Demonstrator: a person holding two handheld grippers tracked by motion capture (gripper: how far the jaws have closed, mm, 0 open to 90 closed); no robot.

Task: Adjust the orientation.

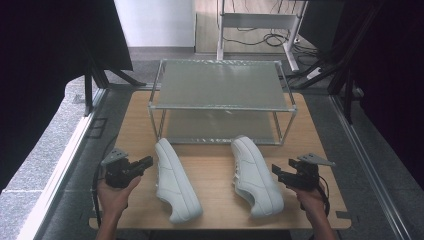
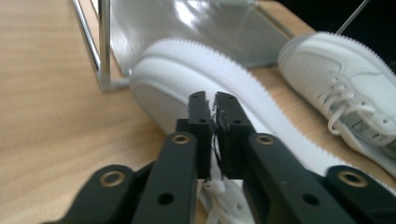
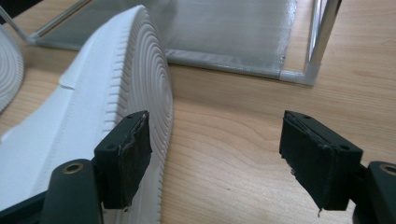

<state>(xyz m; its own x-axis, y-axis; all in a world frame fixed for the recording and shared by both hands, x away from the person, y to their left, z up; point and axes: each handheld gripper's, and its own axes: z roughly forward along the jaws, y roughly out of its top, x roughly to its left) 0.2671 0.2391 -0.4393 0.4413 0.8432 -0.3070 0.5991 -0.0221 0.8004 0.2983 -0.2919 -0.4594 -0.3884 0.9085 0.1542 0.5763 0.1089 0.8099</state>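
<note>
Two white shoes (image 1: pixel 177 182) (image 1: pixel 255 175); left tool (image 1: pixel 146 161) pressed together; right tool (image 1: pixel 276 171) spread.

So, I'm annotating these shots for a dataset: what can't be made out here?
- Left white lace-up sneaker: left gripper view, the shut left hand-held gripper covers its middle.
- Right white lace-up sneaker: right gripper view, frame edge cuts it off.
- Two-tier metal-framed shelf rack: high view, its top hides part of the lower shelf.
</note>
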